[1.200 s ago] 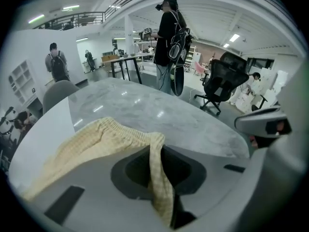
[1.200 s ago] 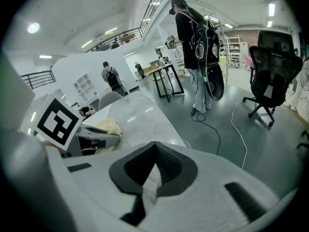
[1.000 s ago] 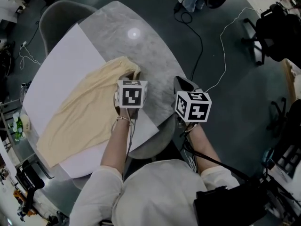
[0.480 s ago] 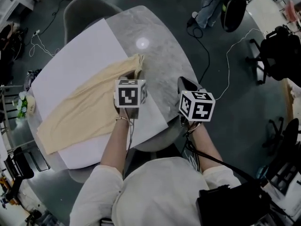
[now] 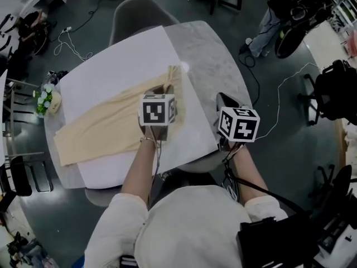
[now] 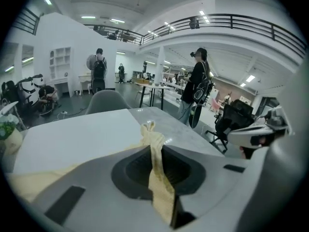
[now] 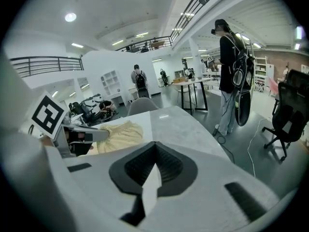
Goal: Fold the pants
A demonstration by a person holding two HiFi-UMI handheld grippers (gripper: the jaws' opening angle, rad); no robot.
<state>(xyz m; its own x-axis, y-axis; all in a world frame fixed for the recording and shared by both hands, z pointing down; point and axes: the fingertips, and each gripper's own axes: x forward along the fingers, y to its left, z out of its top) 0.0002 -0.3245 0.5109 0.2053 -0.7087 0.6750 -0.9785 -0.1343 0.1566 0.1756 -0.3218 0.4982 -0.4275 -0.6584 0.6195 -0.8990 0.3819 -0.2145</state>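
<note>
One pair of pants, one white sheet, one marble table, two grippers, left gripper, right gripper.

The head view is rendered dim and low in contrast, with the floor left dark. The sheet is shown brightest, and a small glare spot is seen on the table. Both gripper views are lit evenly by ceiling lamps, are bent strongly at the edges and are cut off by black corners. The pants are blurred nearest the lens.
</note>
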